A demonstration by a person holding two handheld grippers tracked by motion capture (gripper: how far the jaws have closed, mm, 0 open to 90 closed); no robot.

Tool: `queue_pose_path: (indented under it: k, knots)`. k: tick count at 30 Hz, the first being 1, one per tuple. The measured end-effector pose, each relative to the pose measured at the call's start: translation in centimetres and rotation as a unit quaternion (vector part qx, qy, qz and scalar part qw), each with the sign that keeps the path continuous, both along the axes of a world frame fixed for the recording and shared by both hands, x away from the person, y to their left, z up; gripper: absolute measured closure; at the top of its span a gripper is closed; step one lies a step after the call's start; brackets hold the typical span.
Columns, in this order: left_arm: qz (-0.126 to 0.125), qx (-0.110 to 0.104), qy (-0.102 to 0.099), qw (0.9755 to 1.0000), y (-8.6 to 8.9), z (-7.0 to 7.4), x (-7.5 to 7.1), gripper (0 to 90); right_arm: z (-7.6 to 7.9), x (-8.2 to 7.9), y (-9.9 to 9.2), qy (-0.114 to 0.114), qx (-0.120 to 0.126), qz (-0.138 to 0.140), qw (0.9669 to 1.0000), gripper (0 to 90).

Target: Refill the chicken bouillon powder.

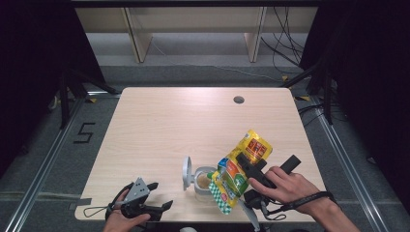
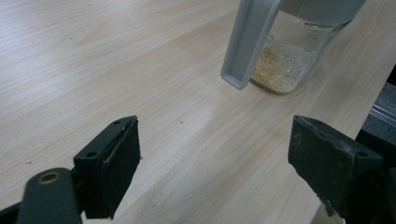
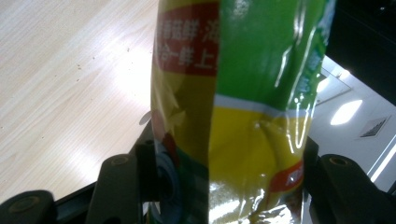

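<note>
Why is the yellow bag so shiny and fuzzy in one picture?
In the right gripper view the bag sits very close to the camera, so it blurs, and its glossy wrap throws back white glare. In the high view the table is evenly lit, dark all around. The left gripper view's jar looks slightly soft.

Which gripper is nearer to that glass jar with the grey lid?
Right. The right gripper holds a yellow pouch beside the jar; the left gripper rests open farther off.

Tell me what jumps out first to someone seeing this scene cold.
The bright yellow-and-green seasoning pouch stands out, clamped in the right hand-held gripper and tipped over an open glass jar holding beige powder near the table's front edge. The left hand-held gripper sits open and empty at the front left.
</note>
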State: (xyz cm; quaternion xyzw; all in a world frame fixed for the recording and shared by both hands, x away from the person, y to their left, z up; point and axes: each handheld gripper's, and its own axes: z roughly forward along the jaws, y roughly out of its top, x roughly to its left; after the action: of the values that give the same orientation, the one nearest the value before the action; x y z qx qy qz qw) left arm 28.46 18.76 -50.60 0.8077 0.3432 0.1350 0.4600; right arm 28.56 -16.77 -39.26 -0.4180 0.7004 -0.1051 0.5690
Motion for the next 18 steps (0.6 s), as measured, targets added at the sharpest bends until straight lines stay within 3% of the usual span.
queue_pose_path:
  k: [6,8,9,10,14,17,18]
  knots:
    - [-0.001,0.000,0.000,1.0000,0.02,0.02,-0.08,16.6,0.01,0.05,-0.01,-0.001,0.000,0.001,1.0000,47.7]
    - [0.006,-0.010,0.010,0.9999,-0.09,-0.03,-0.24,16.6,0.03,0.00,0.03,-0.002,-0.001,-0.001,1.0000,47.7]
    - [0.000,-0.001,-0.003,1.0000,0.04,0.01,-0.15,16.6,0.04,-0.05,0.05,-0.002,-0.001,-0.001,1.0000,47.7]
    - [-0.003,0.003,-0.001,1.0000,0.13,0.08,-0.16,16.5,0.06,-0.14,0.06,-0.005,-0.002,-0.002,1.0000,47.8]
    - [-0.001,-0.001,-0.002,1.0000,0.09,0.09,-0.22,16.5,-0.04,-0.29,-0.08,-0.002,0.010,-0.008,0.9999,47.9]
    - [-0.002,0.001,-0.001,1.0000,0.10,0.06,-0.17,16.5,-0.11,-0.17,-0.12,0.001,0.009,-0.013,0.9999,47.9]
    - [0.002,-0.004,-0.005,1.0000,0.00,-0.05,-0.16,16.5,-0.01,-0.14,-0.02,-0.005,0.001,-0.002,1.0000,47.9]
